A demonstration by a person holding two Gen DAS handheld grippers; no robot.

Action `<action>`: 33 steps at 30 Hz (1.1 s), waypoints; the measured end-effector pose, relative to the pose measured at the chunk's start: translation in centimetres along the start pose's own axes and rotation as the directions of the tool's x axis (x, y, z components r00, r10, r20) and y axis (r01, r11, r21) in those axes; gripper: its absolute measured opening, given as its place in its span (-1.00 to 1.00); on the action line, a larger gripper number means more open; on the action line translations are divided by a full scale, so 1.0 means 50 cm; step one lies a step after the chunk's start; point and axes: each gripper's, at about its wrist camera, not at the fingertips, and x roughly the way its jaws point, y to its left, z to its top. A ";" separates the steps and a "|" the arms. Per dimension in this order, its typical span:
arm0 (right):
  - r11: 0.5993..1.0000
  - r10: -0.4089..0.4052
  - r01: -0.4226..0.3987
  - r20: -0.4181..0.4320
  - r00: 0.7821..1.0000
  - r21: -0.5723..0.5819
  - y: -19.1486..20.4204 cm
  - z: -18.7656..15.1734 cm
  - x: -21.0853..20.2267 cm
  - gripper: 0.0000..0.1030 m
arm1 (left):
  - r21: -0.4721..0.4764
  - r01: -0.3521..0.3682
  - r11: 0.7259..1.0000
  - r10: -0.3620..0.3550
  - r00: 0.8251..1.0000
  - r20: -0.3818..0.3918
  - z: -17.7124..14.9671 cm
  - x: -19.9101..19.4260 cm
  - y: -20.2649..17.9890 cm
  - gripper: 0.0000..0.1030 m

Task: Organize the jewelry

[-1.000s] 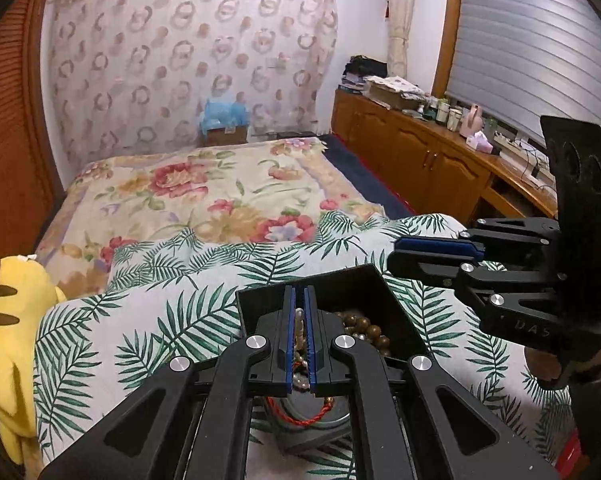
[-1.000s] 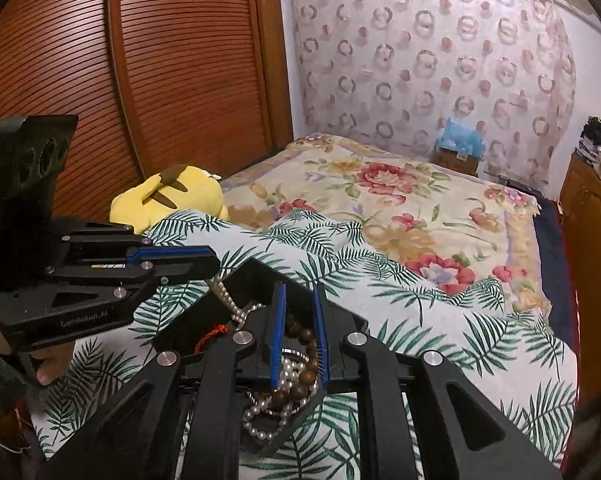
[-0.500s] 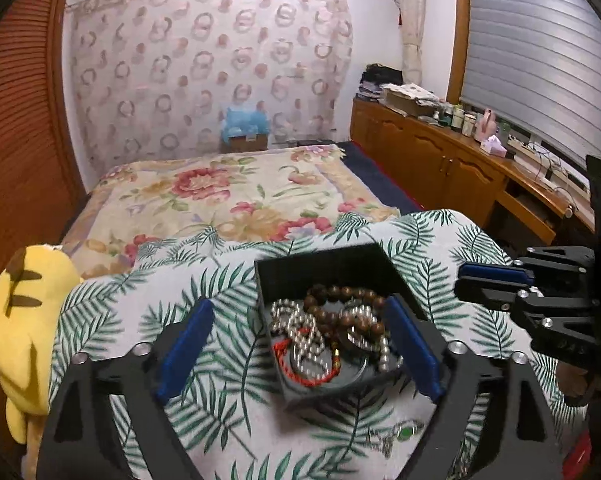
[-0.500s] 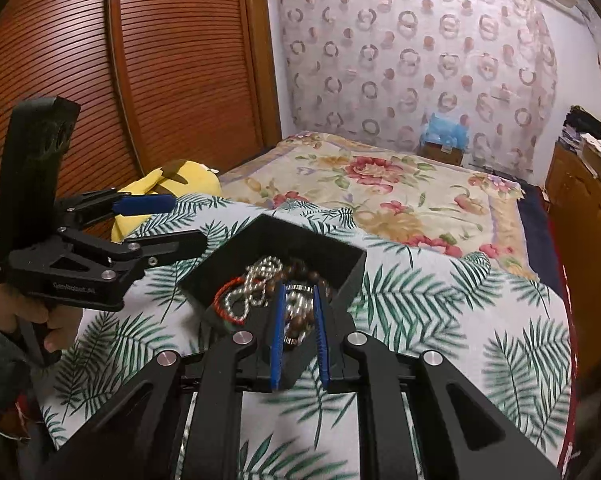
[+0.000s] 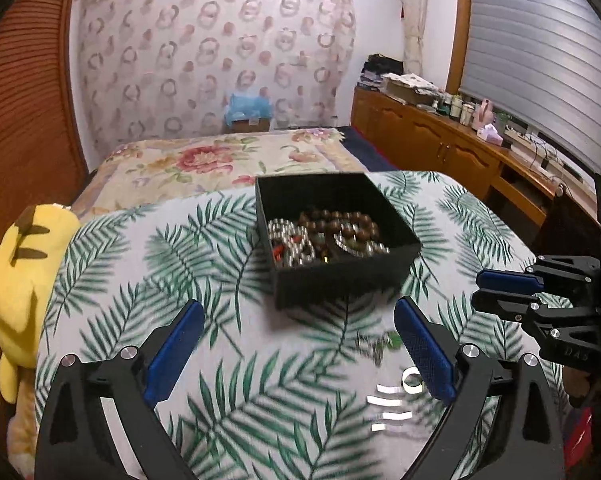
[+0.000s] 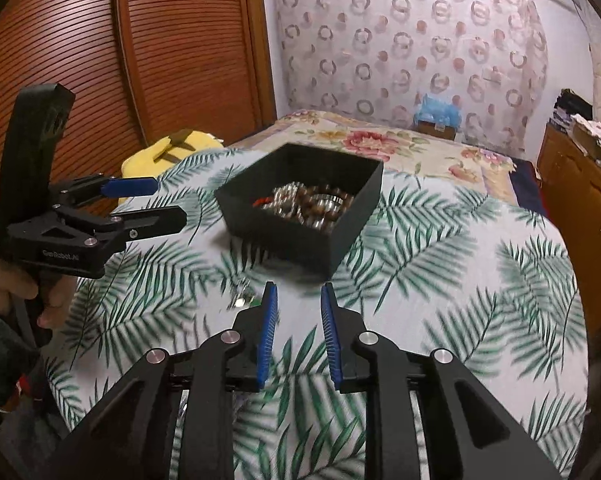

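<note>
Look at the side of your left gripper (image 6: 142, 206) in the right wrist view: the black body carries pale lettering that reads "GenRobot.AI". At its far left edge sits a smaller block of print, too small to make out. In the left wrist view, the side of your right gripper (image 5: 500, 292), low at the right, shows faint embossed letters, apparently "DAS", though blur leaves this uncertain.

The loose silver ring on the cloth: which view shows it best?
The left wrist view: the ring lies on the leaf-print cloth beside the left gripper's right finger. In the right wrist view I cannot make it out.
</note>
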 end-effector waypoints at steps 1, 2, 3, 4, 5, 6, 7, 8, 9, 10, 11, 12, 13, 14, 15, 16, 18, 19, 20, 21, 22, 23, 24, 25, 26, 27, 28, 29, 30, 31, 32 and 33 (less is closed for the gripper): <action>1.000 0.000 0.000 -0.002 1.000 0.002 0.006 -0.007 -0.003 -0.39 | 0.002 -0.003 1.000 0.003 1.000 -0.001 -0.010 -0.006 -0.001 0.79; 1.000 0.001 -0.001 -0.004 1.000 0.005 0.012 -0.016 -0.007 -0.34 | 0.002 -0.005 1.000 0.005 1.000 -0.002 -0.018 -0.011 -0.002 0.79; 1.000 0.003 -0.003 -0.005 1.000 0.007 0.016 -0.023 -0.010 -0.25 | 0.002 -0.006 1.000 0.006 1.000 -0.001 -0.024 -0.015 -0.003 0.79; 1.000 0.006 -0.006 -0.008 1.000 0.010 0.022 -0.031 -0.012 -0.18 | 0.003 -0.006 1.000 0.006 1.000 -0.002 -0.032 -0.021 -0.004 0.79; 1.000 0.008 -0.007 -0.011 1.000 0.011 0.028 -0.035 -0.013 -0.16 | 0.004 -0.007 1.000 0.007 1.000 -0.002 -0.040 -0.027 -0.005 0.79; 1.000 0.009 -0.009 -0.016 1.000 0.010 0.035 -0.043 -0.014 -0.09 | 0.006 -0.008 1.000 0.008 1.000 -0.002 -0.046 -0.032 -0.009 0.79; 1.000 0.010 -0.010 -0.022 1.000 0.005 0.043 -0.051 -0.014 0.00 | 0.007 -0.012 1.000 0.012 1.000 -0.003 -0.052 -0.038 -0.010 0.79; 1.000 0.010 -0.010 -0.025 1.000 0.001 0.049 -0.056 -0.015 0.06 | 0.011 -0.012 1.000 0.012 1.000 -0.002 -0.058 -0.043 -0.011 0.79; 1.000 0.010 -0.010 -0.029 1.000 -0.005 0.057 -0.062 -0.015 0.16 | 0.013 -0.011 1.000 0.011 1.000 -0.002 -0.061 -0.046 -0.012 0.79; 1.000 0.011 -0.012 -0.031 0.999 -0.013 0.065 -0.068 -0.015 0.24 | 0.014 -0.011 1.000 0.011 1.000 -0.003 -0.069 -0.050 -0.013 0.79; 1.000 0.015 -0.016 -0.035 0.999 -0.019 0.072 -0.073 -0.014 0.29 | 0.013 -0.010 1.000 0.010 1.000 -0.007 -0.076 -0.053 -0.014 0.79; 1.000 0.021 -0.022 -0.040 0.999 -0.022 0.077 -0.076 -0.014 0.35 | 0.014 -0.008 1.000 0.008 1.000 -0.013 -0.082 -0.054 -0.015 0.79; 0.999 0.028 -0.029 -0.047 0.998 -0.026 0.083 -0.079 -0.012 0.36 | 0.018 -0.006 1.000 0.006 1.000 -0.020 -0.091 -0.056 -0.015 0.79; 0.999 0.031 -0.033 -0.052 0.998 -0.032 0.089 -0.081 -0.010 0.36 | 0.018 -0.005 1.000 0.006 1.000 -0.024 -0.096 -0.056 -0.015 0.79; 0.999 0.031 -0.033 -0.059 0.998 -0.039 0.095 -0.084 -0.007 0.37 | 0.018 -0.004 1.000 0.005 1.000 -0.030 -0.102 -0.056 -0.015 0.79; 0.998 0.031 -0.034 -0.067 0.997 -0.044 0.100 -0.086 -0.003 0.37 | 0.017 -0.001 1.000 0.002 0.999 -0.038 -0.111 -0.055 -0.014 0.79; 0.998 0.036 -0.040 -0.084 0.996 -0.049 0.106 -0.089 0.007 0.37 | 0.015 0.005 1.000 -0.004 0.999 -0.048 -0.123 -0.053 -0.013 0.79; 0.998 0.035 -0.040 -0.092 0.995 -0.051 0.108 -0.091 0.011 0.37 | 0.013 0.006 1.000 -0.005 0.998 -0.055 -0.130 -0.051 -0.011 0.79; 0.998 0.031 -0.036 -0.102 0.994 -0.053 0.110 -0.092 0.016 0.37 | 0.010 0.007 1.000 -0.006 0.998 -0.061 -0.135 -0.049 -0.008 0.79; 0.998 0.028 -0.033 -0.107 0.994 -0.054 0.111 -0.092 0.020 0.37 | 0.007 0.008 1.000 -0.007 0.998 -0.067 -0.140 -0.048 -0.006 0.79; 0.998 0.021 -0.028 -0.115 0.993 -0.056 0.111 -0.092 0.024 0.37 | 0.003 0.007 1.000 -0.007 0.997 -0.072 -0.144 -0.046 -0.003 0.79; 0.998 0.019 -0.026 -0.122 0.992 -0.058 0.112 -0.092 0.028 0.37 | 0.002 0.006 1.000 -0.006 0.997 -0.075 -0.145 -0.045 -0.003 0.79; 0.998 0.020 -0.028 -0.129 0.991 -0.060 0.111 -0.093 0.031 0.37 | 0.000 0.007 1.000 -0.007 0.997 -0.077 -0.147 -0.043 -0.002 0.79; 0.998 0.019 -0.028 -0.137 0.990 -0.063 0.112 -0.094 0.035 0.37 | -0.001 0.006 1.000 -0.006 0.997 -0.080 -0.150 -0.043 0.000 0.79; 0.997 0.015 -0.025 -0.145 0.989 -0.067 0.114 -0.095 0.040 0.37 | -0.002 0.005 1.000 -0.005 0.997 -0.082 -0.152 -0.042 0.000 0.79; 0.997 0.013 -0.024 -0.149 0.989 -0.069 0.115 -0.096 0.044 0.37 | -0.003 0.007 1.000 -0.007 0.996 -0.085 -0.154 -0.041 0.000 0.79; 0.997 0.011 -0.023 -0.153 0.988 -0.073 0.117 -0.097 0.047 0.37 | -0.003 0.007 1.000 -0.008 0.996 -0.087 -0.156 -0.041 0.001 0.79; 0.997 0.006 -0.019 -0.158 0.987 -0.081 0.119 -0.098 0.051 0.37 | -0.002 0.006 1.000 -0.007 0.996 -0.089 -0.155 -0.040 0.000 0.79; 0.996 0.000 -0.014 -0.161 0.987 -0.086 0.120 -0.100 0.054 0.37 | 0.000 0.006 1.000 -0.006 0.996 -0.091 -0.157 -0.039 0.000 0.79; 0.996 -0.005 -0.010 -0.164 0.986 -0.090 0.121 -0.101 0.057 0.37 | 0.000 0.005 1.000 -0.005 0.996 -0.092 -0.157 -0.039 -0.001 0.79; 0.996 -0.007 -0.008 -0.162 0.987 -0.093 0.121 -0.102 0.058 0.37 | 0.000 0.006 1.000 -0.006 0.996 -0.093 -0.157 -0.039 0.000 0.79; 0.996 -0.007 -0.008 -0.160 0.987 -0.094 0.122 -0.102 0.057 0.37 | 0.002 0.007 1.000 -0.006 0.996 -0.093 -0.157 -0.039 -0.002 0.79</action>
